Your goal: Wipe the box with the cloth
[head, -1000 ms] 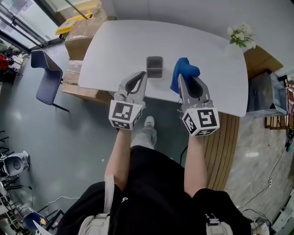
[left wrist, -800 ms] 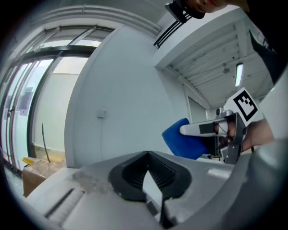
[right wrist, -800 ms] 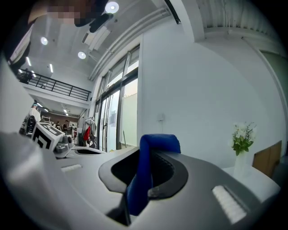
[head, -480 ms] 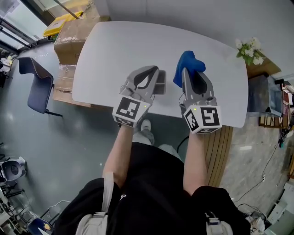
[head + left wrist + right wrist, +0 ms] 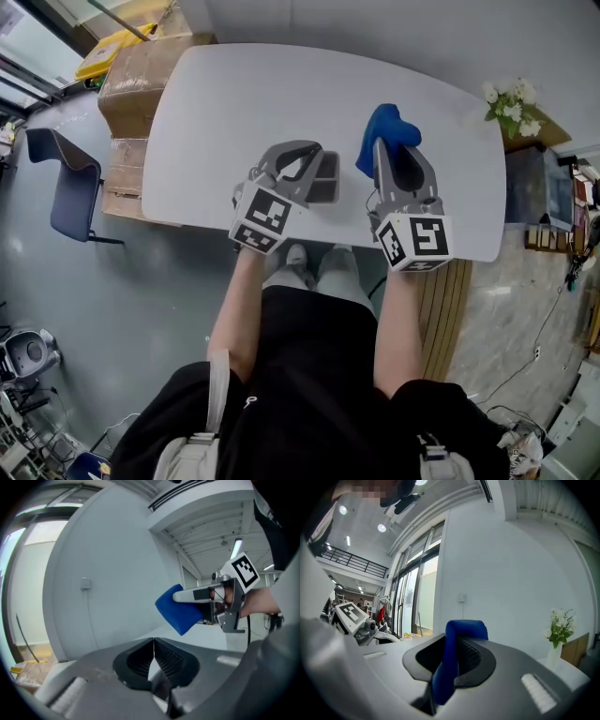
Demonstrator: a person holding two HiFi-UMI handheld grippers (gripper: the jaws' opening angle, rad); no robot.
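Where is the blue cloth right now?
In the head view, the blue cloth is clamped in the right gripper, over the right half of the white table, just right of the grey box.

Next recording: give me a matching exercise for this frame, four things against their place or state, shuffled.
Things:
1. soft blue cloth
2. small grey rectangular box
3. left gripper
4. white flowers with green leaves

Place or state:
A. jaws together, nothing between them
B. by the far right corner of the white rounded table
C. clamped in the right gripper
D. on the table, right beside the left gripper

Pairs: 1-C, 2-D, 3-A, 4-B
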